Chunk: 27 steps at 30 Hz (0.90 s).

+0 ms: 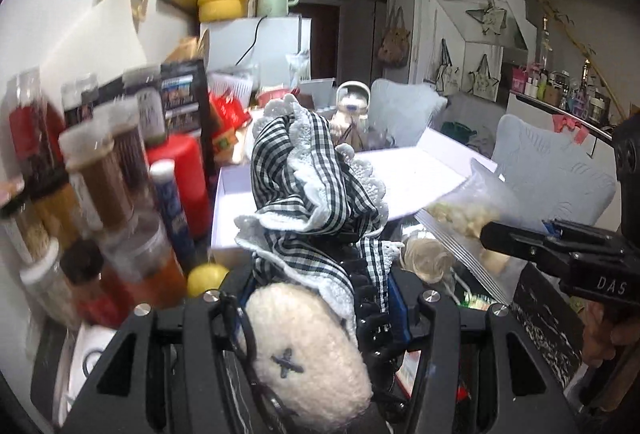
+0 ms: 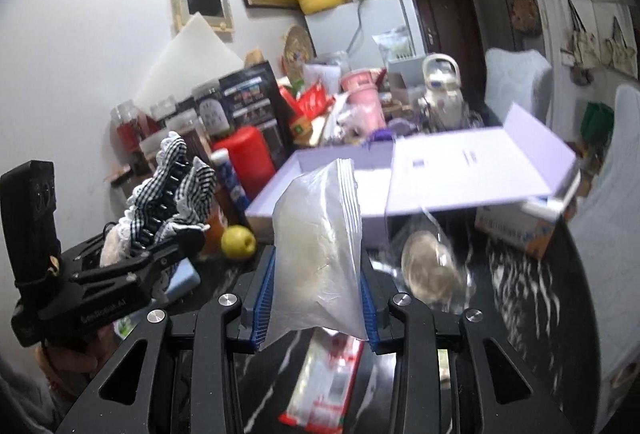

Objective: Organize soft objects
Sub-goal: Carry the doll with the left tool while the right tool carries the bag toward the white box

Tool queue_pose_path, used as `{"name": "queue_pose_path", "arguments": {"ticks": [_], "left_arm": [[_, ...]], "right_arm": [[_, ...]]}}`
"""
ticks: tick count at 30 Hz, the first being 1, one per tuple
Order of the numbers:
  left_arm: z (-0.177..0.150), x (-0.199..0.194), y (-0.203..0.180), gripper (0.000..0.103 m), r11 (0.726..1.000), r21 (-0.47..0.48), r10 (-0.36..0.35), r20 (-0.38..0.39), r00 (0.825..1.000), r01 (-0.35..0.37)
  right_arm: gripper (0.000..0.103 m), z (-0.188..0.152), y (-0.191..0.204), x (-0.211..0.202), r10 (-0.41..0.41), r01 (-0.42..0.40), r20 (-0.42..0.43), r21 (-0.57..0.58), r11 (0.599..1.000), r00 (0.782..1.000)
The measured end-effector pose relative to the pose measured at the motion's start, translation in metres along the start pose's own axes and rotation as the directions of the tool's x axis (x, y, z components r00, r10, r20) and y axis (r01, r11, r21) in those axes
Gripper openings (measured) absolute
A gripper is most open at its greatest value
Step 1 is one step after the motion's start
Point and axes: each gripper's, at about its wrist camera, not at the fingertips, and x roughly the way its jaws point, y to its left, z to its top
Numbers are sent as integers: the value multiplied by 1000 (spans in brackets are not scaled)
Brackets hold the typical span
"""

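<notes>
Above the dark marbled table (image 2: 520,266), the left gripper (image 1: 320,246) holds a soft toy (image 1: 304,362) that wears a black and white checked cloth with a lace edge (image 1: 296,170). Its jaws are closed on the toy, which sits between the fingers and is off the table. Beside it, the right gripper (image 2: 316,266) holds a clear plastic bag (image 2: 320,246) with pale soft stuff inside, and its blue pads press on both sides of the bag. Behind both grippers lies an open light purple box (image 2: 328,158) with its lid (image 2: 472,170) up. A yellow apple (image 2: 239,241) sits near the box. Jars and a red can (image 2: 248,154) stand by the wall.
</notes>
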Motion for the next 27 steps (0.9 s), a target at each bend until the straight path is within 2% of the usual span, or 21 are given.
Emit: {"name": "queue_pose_path", "arguments": {"ticks": [10, 14, 20, 27], "left_arm": [[49, 8, -1, 53, 1000, 29, -1, 81, 997, -1], [70, 22, 4, 53, 999, 34, 29, 110, 993, -33], [98, 51, 17, 53, 998, 18, 56, 115, 992, -58], [122, 96, 25, 53, 992, 50, 109, 103, 989, -114]], "right_arm": [[36, 63, 4, 5, -3, 12, 91, -98, 995, 996], [36, 87, 4, 16, 8, 3, 104, -111, 994, 995], [36, 118, -3, 46, 4, 9, 99, -135, 991, 995], [36, 146, -23, 104, -14, 18, 33, -132, 991, 999]]}}
